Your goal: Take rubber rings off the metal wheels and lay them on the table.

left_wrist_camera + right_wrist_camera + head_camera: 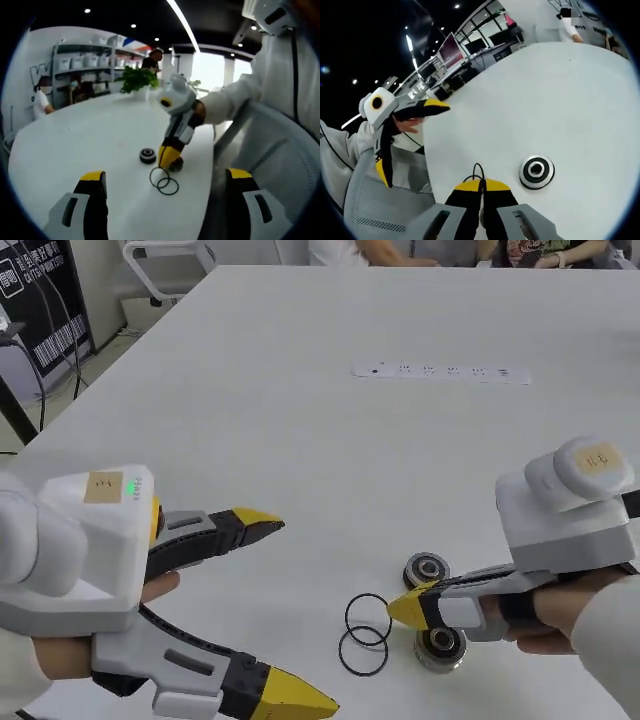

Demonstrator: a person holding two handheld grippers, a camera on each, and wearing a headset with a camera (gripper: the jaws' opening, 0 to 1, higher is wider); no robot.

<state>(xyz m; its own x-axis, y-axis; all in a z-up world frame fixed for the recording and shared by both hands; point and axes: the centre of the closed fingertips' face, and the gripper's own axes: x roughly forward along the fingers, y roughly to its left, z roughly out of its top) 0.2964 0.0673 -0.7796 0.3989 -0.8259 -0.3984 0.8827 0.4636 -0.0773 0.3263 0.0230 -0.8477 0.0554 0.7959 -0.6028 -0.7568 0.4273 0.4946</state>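
Two thin black rubber rings (367,616) (362,651) lie overlapping on the white table (300,420). One metal wheel (427,568) lies flat just beyond them; a second wheel (441,645) sits partly under my right gripper (408,608). That gripper is shut, its yellow tips almost at the upper ring's right edge; I cannot tell if they touch. From the right gripper view (480,186), a ring's arc (478,170) shows just past the tips, the wheel (536,171) to the right. My left gripper (285,610) hangs wide open left of the rings (159,176), holding nothing.
A white power strip (440,371) lies further back on the table. A chair (165,255) stands past the far left corner, and people sit at the far end. The table's left edge runs close to my left hand.
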